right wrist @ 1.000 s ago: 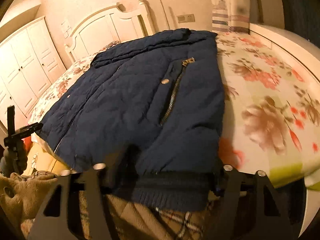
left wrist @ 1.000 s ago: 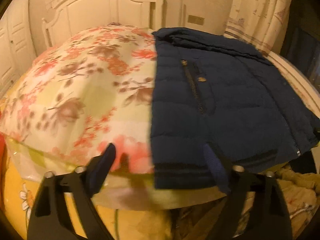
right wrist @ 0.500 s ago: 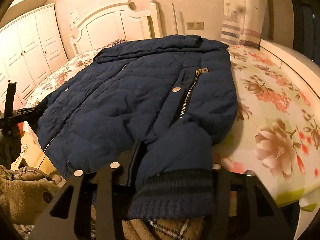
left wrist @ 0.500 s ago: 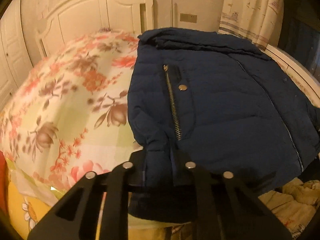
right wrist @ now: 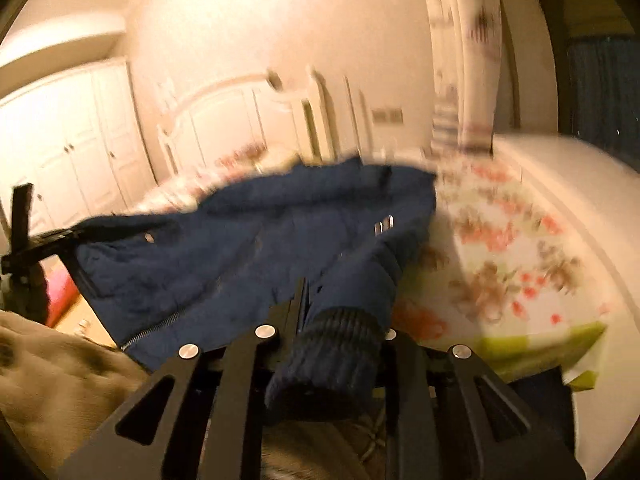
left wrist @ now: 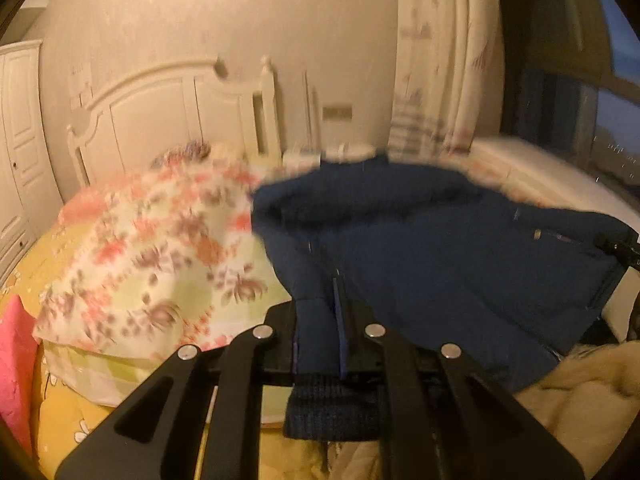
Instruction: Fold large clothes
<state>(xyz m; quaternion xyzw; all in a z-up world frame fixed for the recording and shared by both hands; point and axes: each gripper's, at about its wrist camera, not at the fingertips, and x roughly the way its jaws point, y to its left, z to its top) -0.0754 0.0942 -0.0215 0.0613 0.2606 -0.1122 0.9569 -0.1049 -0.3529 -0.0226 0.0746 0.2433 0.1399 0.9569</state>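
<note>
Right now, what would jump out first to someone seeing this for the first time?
A navy puffer jacket spread on the flowered bedspread dominates both views. Each tool is shut on a knit-cuffed bottom corner: the left tool and the right tool. Behind stands a white headboard.

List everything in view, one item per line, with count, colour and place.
jacket: one, navy, on the bed, near edge lifted by both grippers
bedspread: one, floral cream and pink, covering the bed
headboard: one, white, against the far wall
wardrobe: one, white, beside the headboard
curtain: one, pale patterned, by the window
left gripper: one, black, shut on the jacket's hem
right gripper: one, black, shut on the jacket's ribbed cuff
</note>
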